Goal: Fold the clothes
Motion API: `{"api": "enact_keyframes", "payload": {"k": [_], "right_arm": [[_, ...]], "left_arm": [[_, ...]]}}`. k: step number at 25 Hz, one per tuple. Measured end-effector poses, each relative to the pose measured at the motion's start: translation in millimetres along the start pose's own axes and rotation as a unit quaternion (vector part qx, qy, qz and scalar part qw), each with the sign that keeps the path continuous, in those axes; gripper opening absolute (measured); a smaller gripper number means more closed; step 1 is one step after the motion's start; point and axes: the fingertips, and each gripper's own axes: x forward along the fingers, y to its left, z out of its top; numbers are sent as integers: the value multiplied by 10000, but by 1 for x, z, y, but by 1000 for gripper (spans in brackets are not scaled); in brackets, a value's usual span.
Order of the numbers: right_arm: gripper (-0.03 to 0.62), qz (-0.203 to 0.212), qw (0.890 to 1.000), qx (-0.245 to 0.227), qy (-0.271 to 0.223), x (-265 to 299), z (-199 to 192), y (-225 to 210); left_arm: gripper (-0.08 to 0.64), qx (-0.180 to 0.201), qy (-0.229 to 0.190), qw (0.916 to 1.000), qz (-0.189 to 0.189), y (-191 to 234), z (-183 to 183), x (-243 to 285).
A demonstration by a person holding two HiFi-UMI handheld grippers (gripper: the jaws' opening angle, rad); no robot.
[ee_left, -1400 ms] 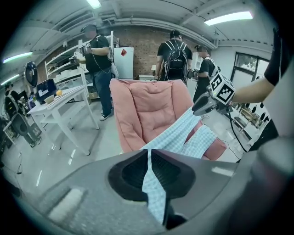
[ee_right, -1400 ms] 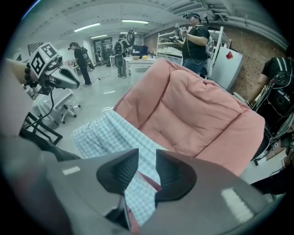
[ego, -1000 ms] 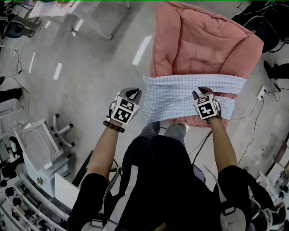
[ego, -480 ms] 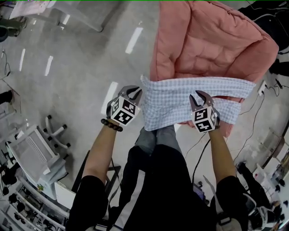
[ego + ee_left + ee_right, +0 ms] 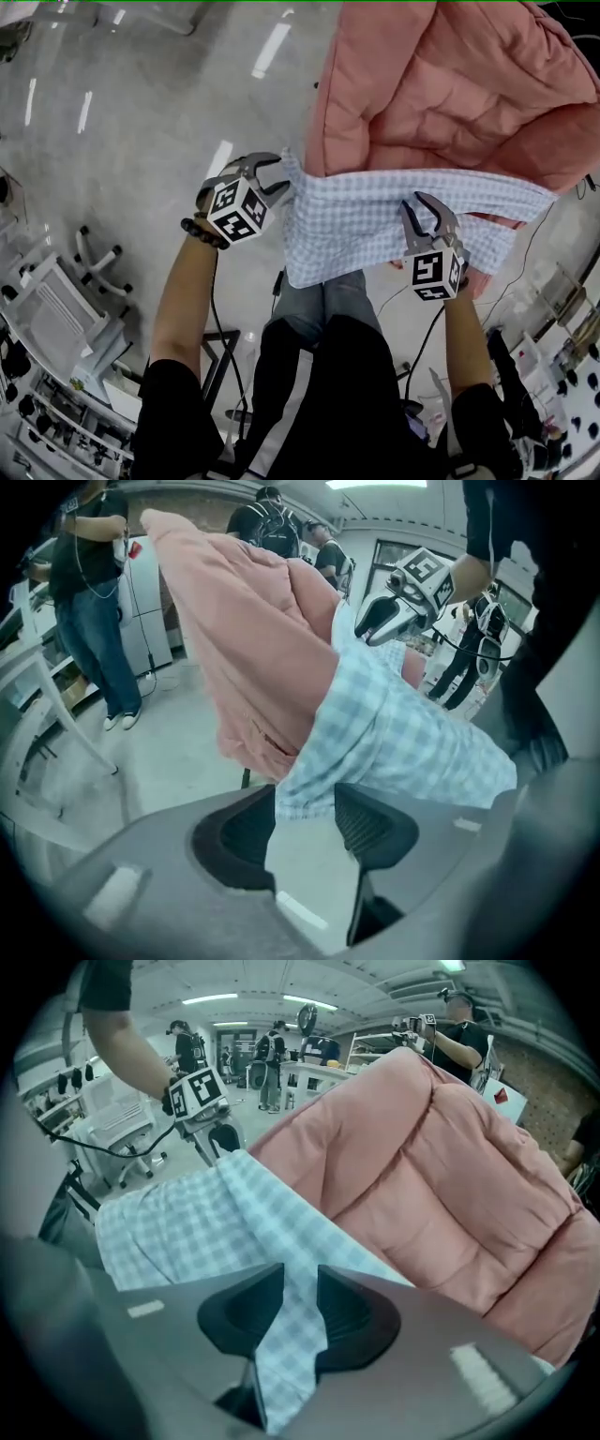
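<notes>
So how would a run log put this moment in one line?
left gripper: jaws just opened, edge of checked shirt between them, unclamped | right gripper: shut on checked shirt | shirt stretched before pink quilt

the room is bright, with long white lights (image 5: 211,999) on the ceiling (image 5: 281,981), and they make shiny white streaks on the grey floor (image 5: 141,141) in the head view. both gripper views are round and bent like a fish bowl, with dark corners, and what is up close looks soft and fuzzy, like the near edge of the checked cloth (image 5: 403,733). the pink quilt (image 5: 450,84) is evenly lit with soft shadows in its folds, and the head view bends at its edges too.
</notes>
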Motion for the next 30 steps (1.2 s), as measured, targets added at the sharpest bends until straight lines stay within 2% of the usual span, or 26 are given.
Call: {"api": "enact_keyframes", "payload": {"k": [7,11,14,16,19,25,28,30], "right_arm": [[117,-13,9993,332,-189,10,0,-8],[117,9,9989,418,-192,14,0,-10],[117,22,9989,415,-209,16,0,-14],[117,60,9990,352,-284,18,6,-16],[117,69,9992,380,-130,19,-5,-15],[117,155,9992,335,-148,24,-2,-11],[117,198,9991,348,-158,24,-4,-10],[117,206,9991,343,-151,22,-7,-10]], "left_arm": [[204,489,405,9965,-551,11,-10,17],[198,287,317,9973,-589,27,-7,21],[199,353,381,9956,-782,24,-6,31],[226,480,463,9941,-854,21,-7,36],[277,651,503,9928,-867,21,-5,44],[293,913,495,9870,-1225,11,2,57],[251,923,436,9851,-1381,2,6,63],[164,945,419,9842,-1435,-3,9,65]]}}
